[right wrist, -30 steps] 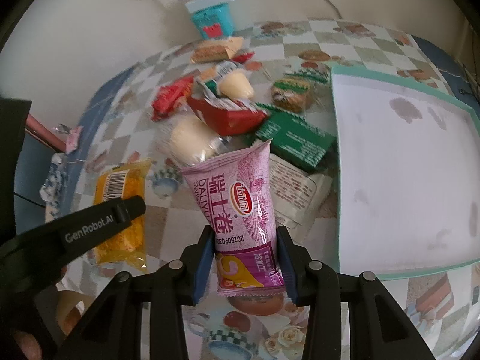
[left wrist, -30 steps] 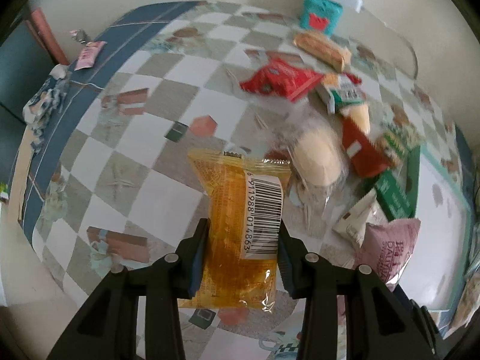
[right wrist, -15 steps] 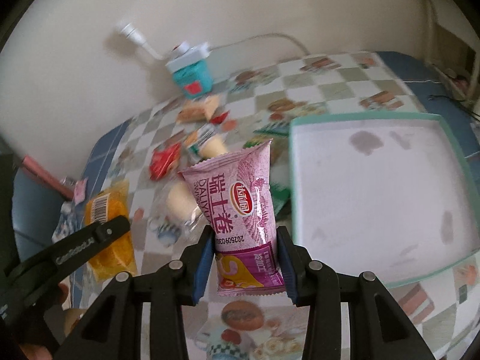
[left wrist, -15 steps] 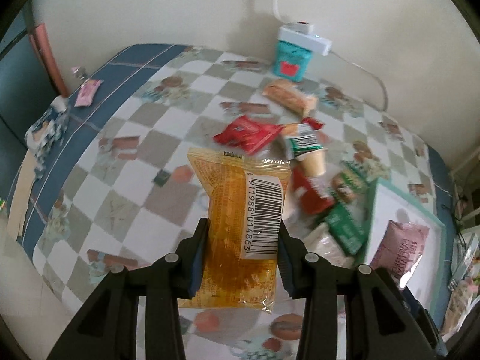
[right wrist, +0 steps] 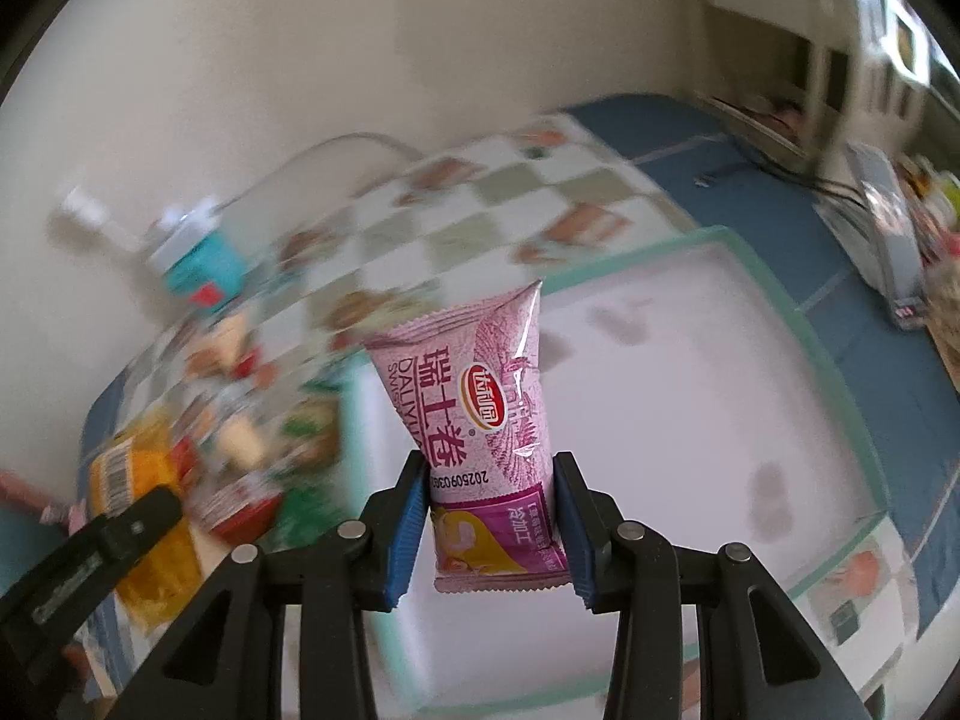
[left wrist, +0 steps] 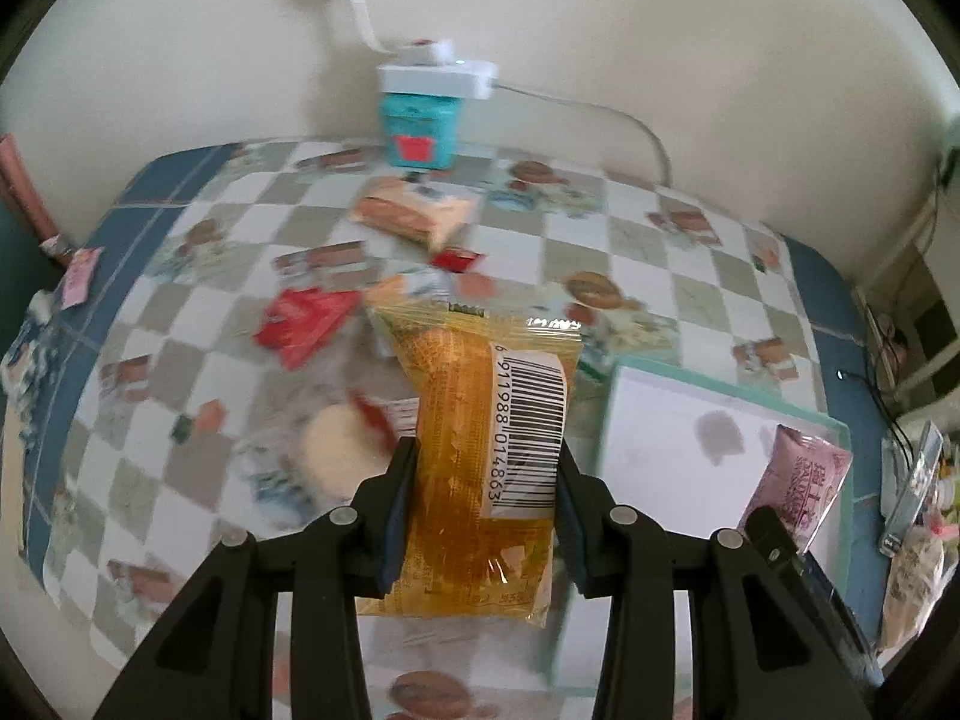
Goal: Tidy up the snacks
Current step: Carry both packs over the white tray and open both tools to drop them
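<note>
One white tray (right wrist: 690,420), seemingly bare inside.

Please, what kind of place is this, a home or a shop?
Probably a home: a table with a checked patterned tablecloth, a white power strip plugged in at the plain wall, and loose snack packets beside a white tray.

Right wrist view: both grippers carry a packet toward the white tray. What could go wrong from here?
1. The right gripper pinches the pink Swiss-roll packet only near its bottom seam, so the slick wrapper may slip out.
2. The left gripper squeezes the orange packet across its middle, which may crush the contents.
3. Both grippers head for the white tray side by side and could bump.
</note>
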Demonstrator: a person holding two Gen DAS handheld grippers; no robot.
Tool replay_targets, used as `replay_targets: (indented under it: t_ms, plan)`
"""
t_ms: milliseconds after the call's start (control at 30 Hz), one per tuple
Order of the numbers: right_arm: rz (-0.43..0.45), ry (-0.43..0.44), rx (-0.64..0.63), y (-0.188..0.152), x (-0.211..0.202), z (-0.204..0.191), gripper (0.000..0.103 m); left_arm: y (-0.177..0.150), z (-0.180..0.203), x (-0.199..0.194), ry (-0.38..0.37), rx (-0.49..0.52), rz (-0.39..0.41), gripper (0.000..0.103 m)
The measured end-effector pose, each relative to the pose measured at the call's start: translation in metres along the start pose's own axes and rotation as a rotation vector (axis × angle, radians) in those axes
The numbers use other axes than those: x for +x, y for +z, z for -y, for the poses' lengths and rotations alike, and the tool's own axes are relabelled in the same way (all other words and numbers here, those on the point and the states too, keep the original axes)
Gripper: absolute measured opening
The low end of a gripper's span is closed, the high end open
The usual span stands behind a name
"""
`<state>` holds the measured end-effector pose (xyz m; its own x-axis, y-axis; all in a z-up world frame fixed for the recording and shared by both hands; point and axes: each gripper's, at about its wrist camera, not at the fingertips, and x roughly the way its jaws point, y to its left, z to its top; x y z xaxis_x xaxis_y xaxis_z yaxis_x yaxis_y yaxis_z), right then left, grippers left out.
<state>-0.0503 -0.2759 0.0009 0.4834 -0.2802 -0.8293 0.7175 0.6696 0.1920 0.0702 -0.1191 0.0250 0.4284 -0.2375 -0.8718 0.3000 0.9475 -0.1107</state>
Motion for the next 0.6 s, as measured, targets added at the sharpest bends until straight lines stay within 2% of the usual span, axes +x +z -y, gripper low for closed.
replay_targets:
  t_ms: [100, 367, 600]
  plan:
    - [0.008, -0.06, 0.078, 0.017, 0.008, 0.034, 0.043, 0.001, 0.024, 0.01, -0.009, 0.043, -0.007, 0.043]
    - [0.047, -0.196, 0.172, 0.048, 0.024, 0.096, 0.043, 0.001, 0.074, 0.034, -0.063, 0.128, -0.021, 0.043]
    - [0.048, -0.247, 0.183, 0.06, 0.036, 0.111, 0.043, 0.0, 0.095, 0.054, -0.088, 0.146, -0.047, 0.043]
